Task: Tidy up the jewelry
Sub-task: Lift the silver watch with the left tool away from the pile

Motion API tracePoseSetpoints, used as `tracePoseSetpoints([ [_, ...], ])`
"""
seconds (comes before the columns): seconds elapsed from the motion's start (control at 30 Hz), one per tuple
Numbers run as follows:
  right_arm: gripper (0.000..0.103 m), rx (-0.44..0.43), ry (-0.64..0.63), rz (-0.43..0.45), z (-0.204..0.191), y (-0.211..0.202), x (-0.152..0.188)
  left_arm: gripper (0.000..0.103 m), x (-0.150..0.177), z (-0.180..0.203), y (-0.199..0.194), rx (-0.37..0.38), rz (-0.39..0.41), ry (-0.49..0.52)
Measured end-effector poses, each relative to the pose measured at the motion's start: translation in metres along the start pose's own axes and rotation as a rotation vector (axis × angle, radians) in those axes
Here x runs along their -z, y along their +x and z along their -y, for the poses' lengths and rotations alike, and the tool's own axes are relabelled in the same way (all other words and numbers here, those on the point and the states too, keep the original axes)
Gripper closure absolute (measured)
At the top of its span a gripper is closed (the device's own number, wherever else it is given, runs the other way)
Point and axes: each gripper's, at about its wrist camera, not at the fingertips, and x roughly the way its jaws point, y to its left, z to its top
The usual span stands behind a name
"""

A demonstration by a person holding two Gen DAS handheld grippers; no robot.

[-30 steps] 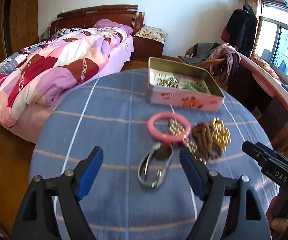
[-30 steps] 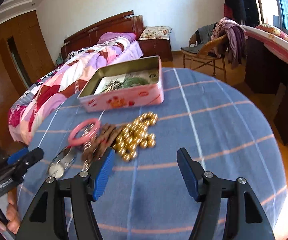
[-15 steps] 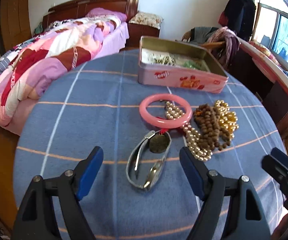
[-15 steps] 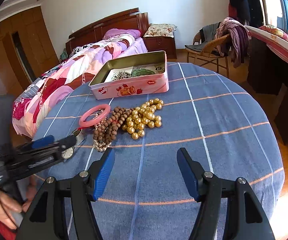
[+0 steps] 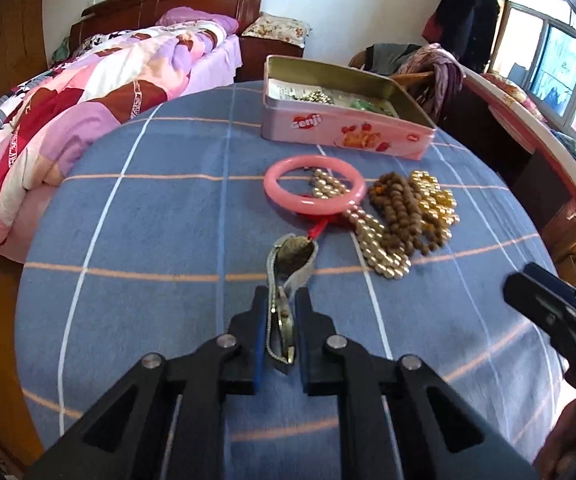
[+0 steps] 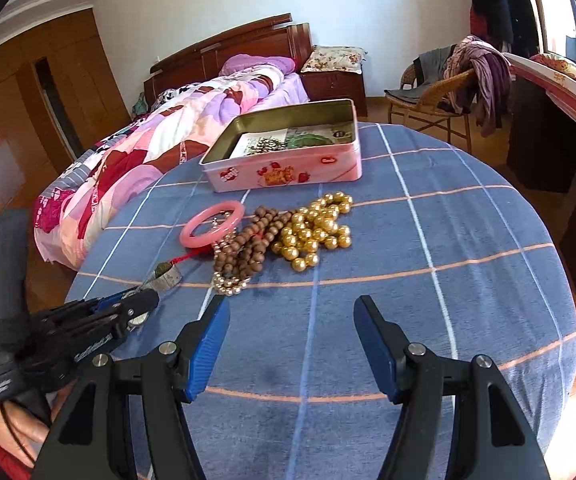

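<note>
Left wrist view: the left gripper (image 5: 281,312) has its fingers (image 5: 259,332) clamped on the near end of a silver watch (image 5: 288,268), which lies on the blue checked surface (image 5: 148,240). Just beyond it sit a pink bangle (image 5: 314,191), a pearl strand (image 5: 372,240), brown beads (image 5: 400,212) and gold beads (image 5: 434,200), with the open pink tin (image 5: 344,128) behind.

Right wrist view: the right gripper (image 6: 291,344) hovers over bare cloth, its fingers (image 6: 210,344) wide apart and holding nothing, near the bead piles.

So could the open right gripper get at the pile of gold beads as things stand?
Probably yes: the right gripper is open, and only bare blue tablecloth lies between it and the gold beads.
</note>
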Motion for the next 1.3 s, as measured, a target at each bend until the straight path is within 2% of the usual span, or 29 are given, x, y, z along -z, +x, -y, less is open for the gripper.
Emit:
tracePoseSetpoints([
  [0.2, 0.038, -0.019, -0.013, -0.021, -0.007, 0.005, 0.003, 0.089, 0.019, 0.005, -0.022, 0.032, -0.004, 0.072],
  [0.37, 0.038, -0.043, -0.020, -0.044, -0.013, 0.010, 0.006, 0.089, 0.034, 0.006, -0.025, 0.011, -0.022, 0.121],
  [0.5, 0.038, -0.047, -0.030, -0.045, -0.018, 0.011, 0.006, 0.090, 0.027, 0.000, -0.030, 0.029, 0.013, 0.089],
  [0.57, 0.045, -0.080, -0.035, -0.052, -0.022, 0.011, 0.004, 0.094, 0.022, -0.002, -0.038, 0.033, 0.052, 0.077],
  [0.63, 0.046, -0.137, -0.020, -0.066, -0.026, 0.013, 0.002, 0.094, 0.016, -0.009, -0.044, 0.039, 0.087, 0.047],
  [0.7, 0.049, -0.219, 0.020, -0.101, -0.030, 0.023, -0.001, 0.094, 0.013, -0.013, -0.043, 0.030, 0.089, 0.046],
  [0.77, 0.057, -0.235, 0.031, -0.126, -0.034, 0.029, -0.002, 0.092, 0.013, -0.018, -0.042, 0.034, 0.080, 0.046],
  [0.8, 0.057, -0.231, 0.025, -0.128, -0.037, 0.030, -0.001, 0.074, 0.014, -0.019, -0.042, 0.041, 0.070, 0.047],
  [0.83, 0.057, -0.227, 0.019, -0.127, -0.038, 0.030, 0.000, 0.062, 0.015, -0.019, -0.040, 0.043, 0.051, 0.062],
  [0.87, 0.057, -0.224, 0.017, -0.126, -0.039, 0.030, 0.001, 0.028, 0.017, -0.018, -0.040, 0.037, 0.044, 0.078],
  [0.9, 0.057, -0.222, 0.016, -0.128, -0.039, 0.031, 0.002, 0.012, 0.018, -0.015, -0.040, 0.023, 0.048, 0.098],
  [0.97, 0.057, -0.215, 0.013, -0.131, -0.040, 0.031, 0.004, 0.012, 0.021, -0.011, -0.038, 0.000, 0.061, 0.132],
  [1.07, 0.057, -0.207, 0.006, -0.136, -0.038, 0.032, 0.005, 0.015, 0.022, -0.010, -0.024, -0.046, 0.020, 0.136],
  [1.17, 0.057, -0.202, 0.005, -0.134, -0.036, 0.032, 0.005, 0.041, 0.029, -0.014, -0.013, -0.053, -0.027, 0.116],
  [1.27, 0.057, -0.228, 0.009, -0.148, -0.039, 0.038, 0.004, 0.069, 0.033, -0.012, -0.017, -0.045, 0.000, 0.119],
  [1.3, 0.057, -0.239, 0.007, -0.152, -0.043, 0.040, 0.003, 0.070, 0.033, -0.011, -0.017, -0.050, 0.000, 0.118],
])
